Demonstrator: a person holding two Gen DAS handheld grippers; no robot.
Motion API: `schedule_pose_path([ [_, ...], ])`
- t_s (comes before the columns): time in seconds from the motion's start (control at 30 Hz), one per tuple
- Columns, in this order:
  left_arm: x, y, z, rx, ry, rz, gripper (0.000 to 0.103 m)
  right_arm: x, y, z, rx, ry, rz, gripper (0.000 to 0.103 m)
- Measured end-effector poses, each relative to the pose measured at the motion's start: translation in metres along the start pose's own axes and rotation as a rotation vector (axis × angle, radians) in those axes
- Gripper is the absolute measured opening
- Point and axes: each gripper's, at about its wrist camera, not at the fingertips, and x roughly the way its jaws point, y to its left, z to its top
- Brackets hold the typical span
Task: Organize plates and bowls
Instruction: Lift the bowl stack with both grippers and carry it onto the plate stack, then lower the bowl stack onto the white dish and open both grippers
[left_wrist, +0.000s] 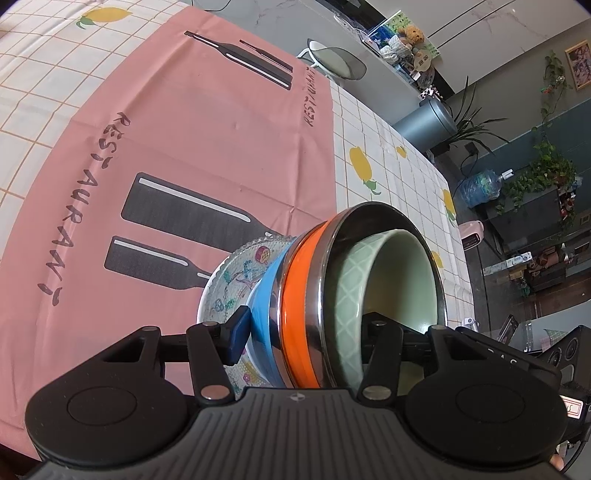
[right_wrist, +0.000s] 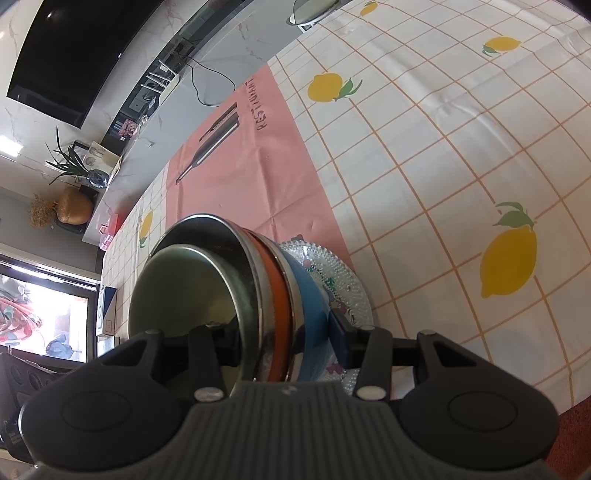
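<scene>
Both the left gripper (left_wrist: 301, 334) and right gripper (right_wrist: 284, 330) were clamped across the nested bowls (left_wrist: 369, 280), which sat on the patterned plate (left_wrist: 225, 291) over the pink cloth (left_wrist: 207, 147), so I'd have kept both grips level and moved them together

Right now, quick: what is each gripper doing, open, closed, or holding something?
Left gripper: shut on the nested bowl stack, pinching its rims.
Right gripper: shut on the same bowl stack, from the opposite side.
</scene>
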Motion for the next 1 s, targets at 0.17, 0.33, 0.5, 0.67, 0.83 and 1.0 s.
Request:
schedule_pose_path([
  [0.17, 0.003, 0.0, 0.0, 0.005, -0.002, 0.002, 0.058, 0.002, -0.002, -0.001, -0.007, -0.002, -0.002, 0.044],
  [0.33, 0.002, 0.0, 0.0, 0.007, 0.001, 0.0, 0.058, 0.003, -0.002, 0.0, -0.018, -0.002, 0.001, 0.045],
  [0.5, 0.001, 0.0, 0.0, 0.014, -0.005, 0.005, 0.057, 0.005, 0.005, 0.001, -0.049, -0.001, -0.016, 0.049],
  [0.67, -0.004, -0.005, 0.0, 0.051, -0.051, 0.012, 0.064, 0.006, 0.007, 0.001, -0.059, 0.001, -0.019, 0.053],
  [0.83, -0.014, -0.013, 0.001, 0.103, -0.081, 0.017, 0.075, -0.001, 0.017, 0.002, -0.112, -0.035, -0.032, 0.062],
  [1.0, -0.037, -0.026, 0.002, 0.194, -0.148, 0.047, 0.076, -0.021, 0.037, 0.002, -0.228, -0.117, -0.083, 0.072],
])
